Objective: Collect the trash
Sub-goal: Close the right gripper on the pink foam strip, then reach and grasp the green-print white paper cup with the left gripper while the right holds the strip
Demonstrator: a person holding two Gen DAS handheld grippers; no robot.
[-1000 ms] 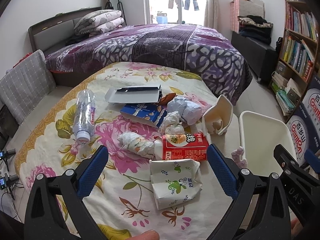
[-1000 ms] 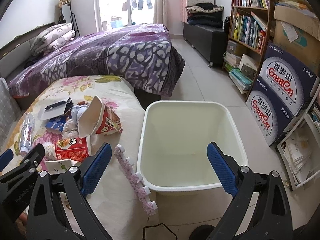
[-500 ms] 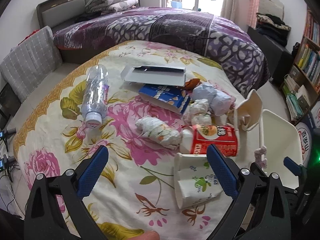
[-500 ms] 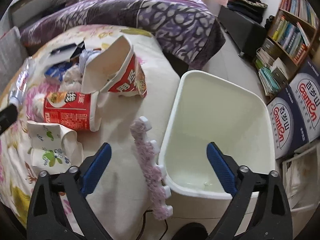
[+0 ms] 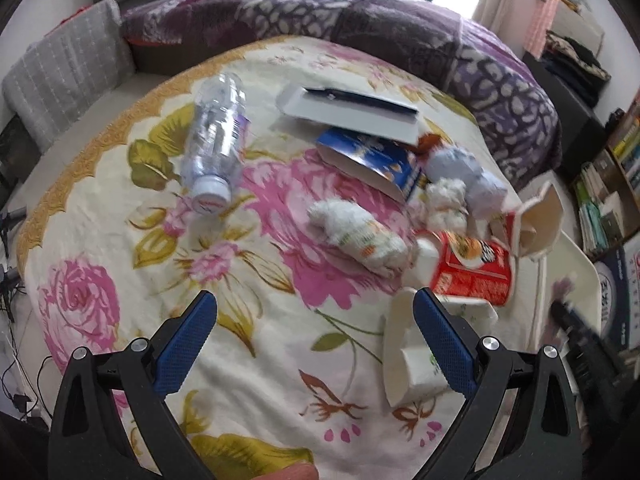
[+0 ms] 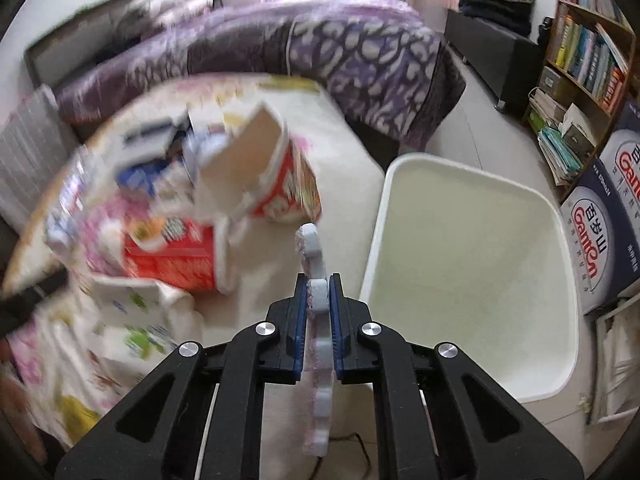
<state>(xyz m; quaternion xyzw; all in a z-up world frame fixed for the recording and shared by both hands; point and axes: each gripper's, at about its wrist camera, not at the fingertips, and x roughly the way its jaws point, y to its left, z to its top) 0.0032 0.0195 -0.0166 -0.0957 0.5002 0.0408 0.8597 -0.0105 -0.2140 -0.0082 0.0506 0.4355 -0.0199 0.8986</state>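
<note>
My right gripper (image 6: 319,294) is shut on a pink-and-white foam strip (image 6: 310,246) that stands on edge at the floral blanket's rim, just left of the white bin (image 6: 472,280). My left gripper (image 5: 314,312) hangs open over the blanket (image 5: 120,240); a crushed white paper cup (image 5: 404,364) lies partly under its right finger. Beyond it lie a red noodle cup (image 5: 474,270), a wrapped white wad (image 5: 356,230), a clear plastic bottle (image 5: 218,148), a blue box (image 5: 372,158) and a flat grey box (image 5: 348,110).
A torn red-and-white cup (image 6: 276,176) lies near the blanket's right edge. A purple-quilted bed (image 5: 360,28) stands behind. Bookshelves (image 6: 588,60) and blue water cartons (image 6: 596,224) line the right side beyond the bin. A grey cushion (image 5: 68,76) sits at left.
My right gripper has moved onto the foam strip and shut on it. My left gripper has shifted left and down over the blanket and stays open.
</note>
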